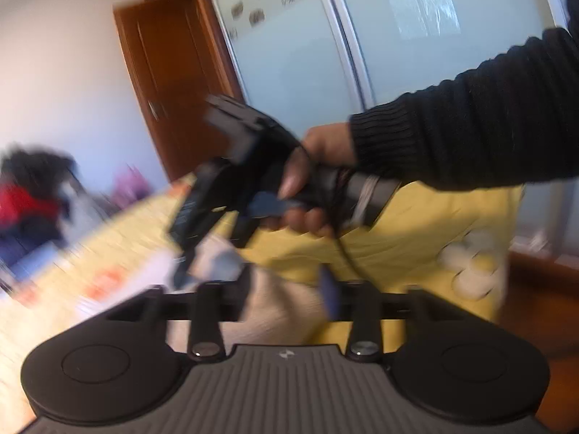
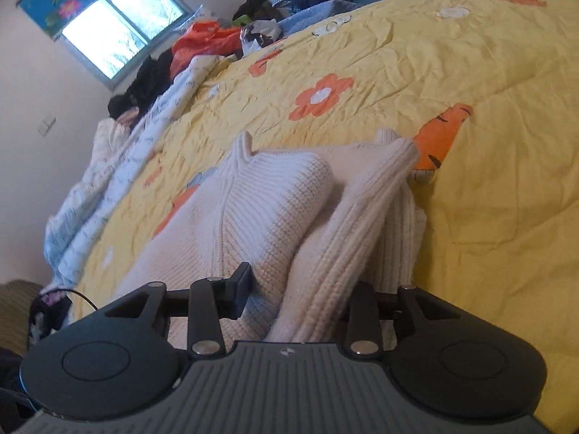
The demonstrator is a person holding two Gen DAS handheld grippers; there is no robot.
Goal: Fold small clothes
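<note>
Cream ribbed-knit sweater (image 2: pixel 275 209) lies partly folded on a yellow bedspread (image 2: pixel 470 181) printed with orange flowers.
One sweater, two grippers: the right gripper (image 2: pixel 300 289) stands spread, a sleeve fold between its fingers; the left gripper (image 1: pixel 275 296) stands apart over cream knit, whether pinching is unclear. One sleeved hand (image 1: pixel 315 181) grips a handle.

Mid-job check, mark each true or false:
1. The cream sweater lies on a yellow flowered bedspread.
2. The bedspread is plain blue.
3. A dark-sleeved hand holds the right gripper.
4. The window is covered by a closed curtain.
1. True: the cream sweater lies on the yellow flowered bedspread.
2. False: it is yellow with orange flowers.
3. True: a hand in a dark sleeve grips the right gripper.
4. False: the window shows bright, uncovered panes.
</note>
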